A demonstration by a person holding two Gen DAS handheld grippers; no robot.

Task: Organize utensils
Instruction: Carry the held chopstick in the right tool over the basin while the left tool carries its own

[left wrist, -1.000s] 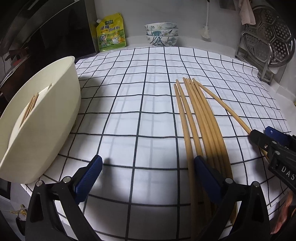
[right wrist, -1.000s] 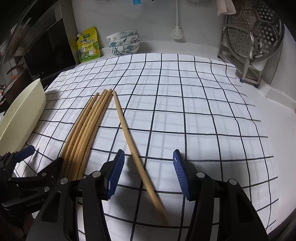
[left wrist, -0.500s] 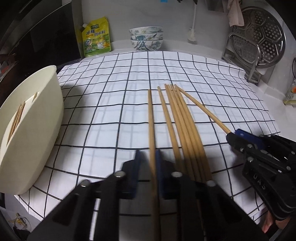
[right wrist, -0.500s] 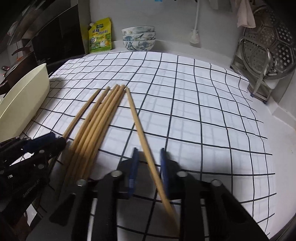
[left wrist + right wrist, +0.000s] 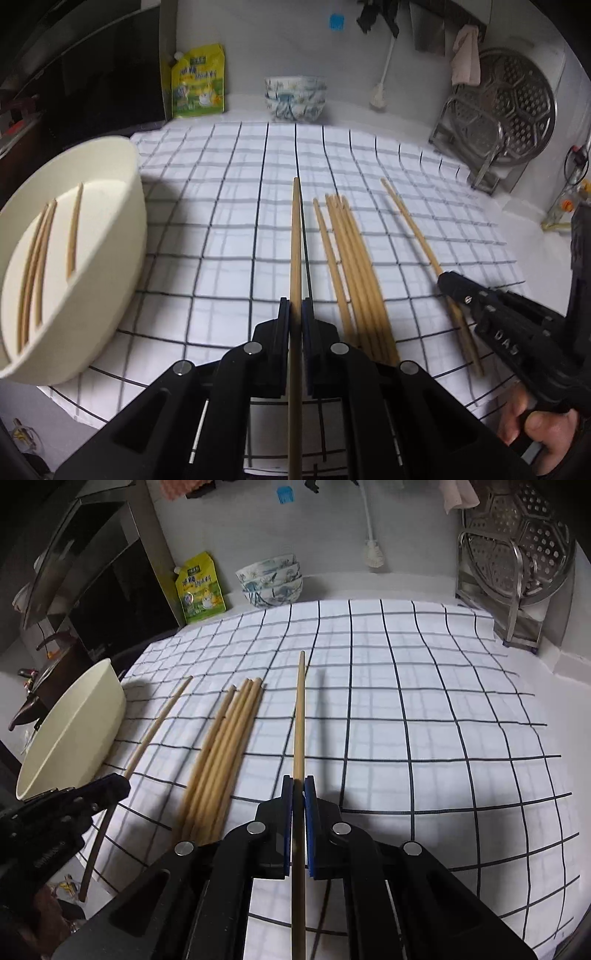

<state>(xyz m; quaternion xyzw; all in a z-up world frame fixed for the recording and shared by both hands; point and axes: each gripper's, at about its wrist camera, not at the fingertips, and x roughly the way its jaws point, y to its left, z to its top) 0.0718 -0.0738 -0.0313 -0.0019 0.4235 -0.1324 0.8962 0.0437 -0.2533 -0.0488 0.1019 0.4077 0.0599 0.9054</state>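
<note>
Left gripper (image 5: 295, 314) clamped on one chopstick (image 5: 295, 240); right gripper (image 5: 298, 794) clamped on another chopstick (image 5: 300, 720). Both sticks point forward over the checked cloth (image 5: 229, 229) on the counter. The loose bundle (image 5: 351, 266) lies between the grippers.

Likely step: carry each to the cream bin (image 5: 110, 258). Lift clear of the bundle, keep the stick level, tip it in lengthwise beside those inside.

Left view shows three chopsticks in the bin (image 5: 40, 258) and a hand (image 5: 535, 424) on the right gripper's handle; right view shows only the bin's outer wall.
</note>
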